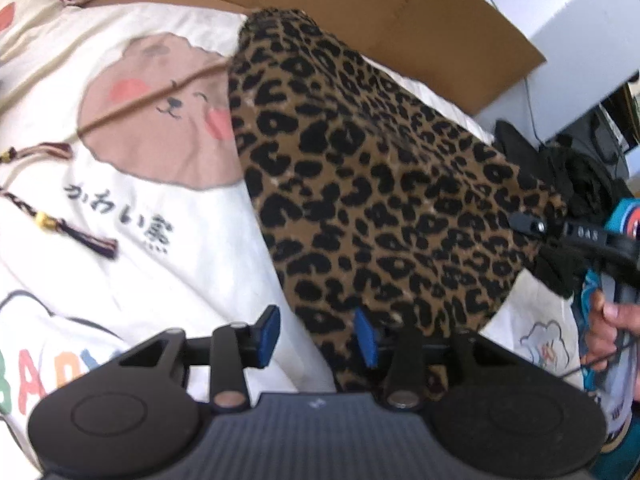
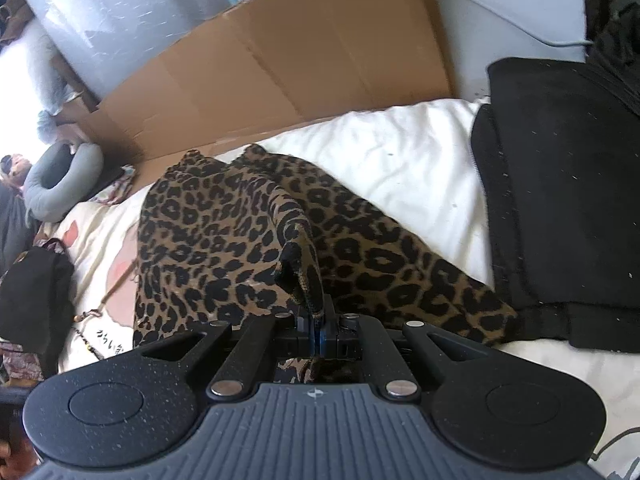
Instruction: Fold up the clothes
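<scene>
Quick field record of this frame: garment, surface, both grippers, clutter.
garment: leopard cloth, partly folded, one corner lifted
surface: white bear-print sheet
left gripper: open, blue pads apart, one pad over the cloth's near edge, nothing clamped
right gripper: shut on the leopard cloth's corner
behind: cardboard standing at the far edge
right of cloth: black garment lying flat
left of cloth: tasselled cord on the sheet

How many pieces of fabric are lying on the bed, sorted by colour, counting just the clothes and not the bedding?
Leopard print: 1, the leopard garment, pinched by the right gripper.
Black: 1, the black garment, folded at the right.
Total: 2.
</scene>
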Motion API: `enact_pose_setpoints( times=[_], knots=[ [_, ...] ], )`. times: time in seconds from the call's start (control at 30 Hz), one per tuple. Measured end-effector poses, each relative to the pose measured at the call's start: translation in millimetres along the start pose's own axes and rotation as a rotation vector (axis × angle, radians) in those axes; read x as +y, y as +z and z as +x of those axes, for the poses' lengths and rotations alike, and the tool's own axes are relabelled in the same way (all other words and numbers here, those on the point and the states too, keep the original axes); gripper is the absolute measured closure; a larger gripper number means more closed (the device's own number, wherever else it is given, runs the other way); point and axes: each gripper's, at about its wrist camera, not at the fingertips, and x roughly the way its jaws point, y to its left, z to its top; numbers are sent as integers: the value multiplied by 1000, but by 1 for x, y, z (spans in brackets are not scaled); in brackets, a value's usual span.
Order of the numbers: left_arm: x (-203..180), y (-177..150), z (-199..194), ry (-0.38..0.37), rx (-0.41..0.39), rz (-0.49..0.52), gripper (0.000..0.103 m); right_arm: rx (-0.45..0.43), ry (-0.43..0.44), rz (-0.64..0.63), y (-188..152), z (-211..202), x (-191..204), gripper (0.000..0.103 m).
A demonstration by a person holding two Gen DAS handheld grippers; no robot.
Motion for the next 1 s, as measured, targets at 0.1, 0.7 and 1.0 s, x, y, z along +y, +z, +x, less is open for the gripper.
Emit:
enact_pose_setpoints(
  times=[0.1, 0.7, 1.0],
  knots=[
    [0, -2, 3, -7, 12, 11, 60, 3, -10, 30, -2, 0, -10, 103],
    [10, 4, 1, -17, 66, 60, 59, 25, -59, 263, -21, 1, -56, 103],
    [5, 7, -3, 2, 93, 120, 59, -14, -81, 292, -15, -4, -66, 96]
  ],
)
